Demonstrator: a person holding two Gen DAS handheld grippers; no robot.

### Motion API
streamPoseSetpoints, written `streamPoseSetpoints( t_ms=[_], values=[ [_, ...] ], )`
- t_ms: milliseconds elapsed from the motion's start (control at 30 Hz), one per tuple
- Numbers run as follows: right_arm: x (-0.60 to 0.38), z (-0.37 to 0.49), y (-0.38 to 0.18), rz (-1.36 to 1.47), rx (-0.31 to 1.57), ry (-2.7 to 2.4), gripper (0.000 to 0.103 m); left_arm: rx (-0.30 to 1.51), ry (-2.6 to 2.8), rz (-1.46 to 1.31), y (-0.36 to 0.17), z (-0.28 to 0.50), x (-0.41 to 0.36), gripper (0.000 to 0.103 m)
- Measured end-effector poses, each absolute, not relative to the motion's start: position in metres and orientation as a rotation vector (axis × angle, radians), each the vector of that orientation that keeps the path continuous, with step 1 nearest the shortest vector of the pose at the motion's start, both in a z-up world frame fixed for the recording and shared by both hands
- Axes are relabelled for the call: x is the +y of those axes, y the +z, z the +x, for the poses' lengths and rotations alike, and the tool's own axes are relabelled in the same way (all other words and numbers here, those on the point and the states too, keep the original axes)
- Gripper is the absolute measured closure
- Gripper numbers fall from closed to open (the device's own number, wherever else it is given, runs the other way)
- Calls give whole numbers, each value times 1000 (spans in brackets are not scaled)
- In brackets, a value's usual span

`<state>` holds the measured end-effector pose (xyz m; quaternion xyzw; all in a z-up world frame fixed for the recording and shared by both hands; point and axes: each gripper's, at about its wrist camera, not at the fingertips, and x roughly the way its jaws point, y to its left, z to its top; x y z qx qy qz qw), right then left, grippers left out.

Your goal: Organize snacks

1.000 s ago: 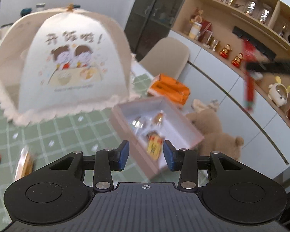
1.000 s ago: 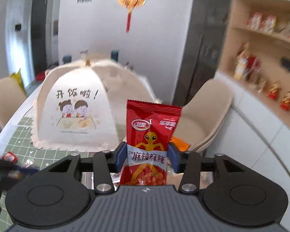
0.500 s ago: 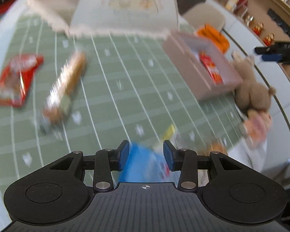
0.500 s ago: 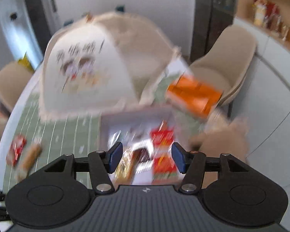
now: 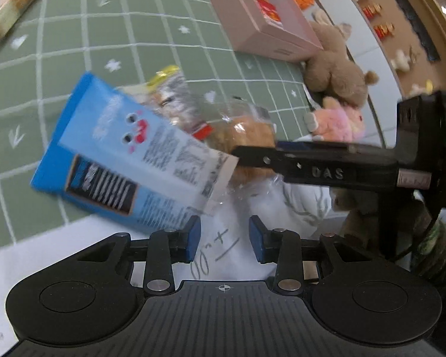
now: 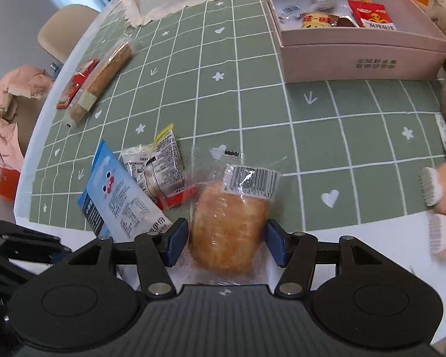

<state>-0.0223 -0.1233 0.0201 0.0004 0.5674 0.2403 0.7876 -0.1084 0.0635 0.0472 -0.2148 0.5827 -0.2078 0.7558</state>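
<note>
Both grippers' fingers gape, right (image 6: 227,242) around barcoded bun (image 6: 229,232); left (image 5: 224,239) empty.

Black grippers (image 6: 226,242), blue-padded jaws, perhaps camouflage sleeve (image 5: 437,255).

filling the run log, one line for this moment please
right gripper: open, jaws astride wrapped bun | left gripper: open, by blue packet | pink box: holds snacks
</note>
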Motion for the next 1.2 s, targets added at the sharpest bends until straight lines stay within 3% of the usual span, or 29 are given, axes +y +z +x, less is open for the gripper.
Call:
streamPoseSetpoints(
  t_ms=[167,267,433,700,967,1100,1200],
  values=[
    [-126,-2,28,-135,1094,370,48,1259,-488,-263,41,-102,34,70],
    [-125,-2,39,-196,1035,344,48,1233,-427,-115,40,-105,27,82],
    [-108,-21,46,-220,964,441,48,1158,-209,31,47,-106,60,82],
    [-56,-38,38,-225,904,603,45,1080,44,-185,74,-108,157,82],
    [0,-1,12,-168,936,666,45,1153,-194,-234,77,-106,120,81],
    [-17,-17,16,-175,945,671,67,1165,-260,-239,79,-110,108,81],
    [-49,-38,17,-148,969,646,66,1132,-242,-295,74,-104,109,81]
  ],
)
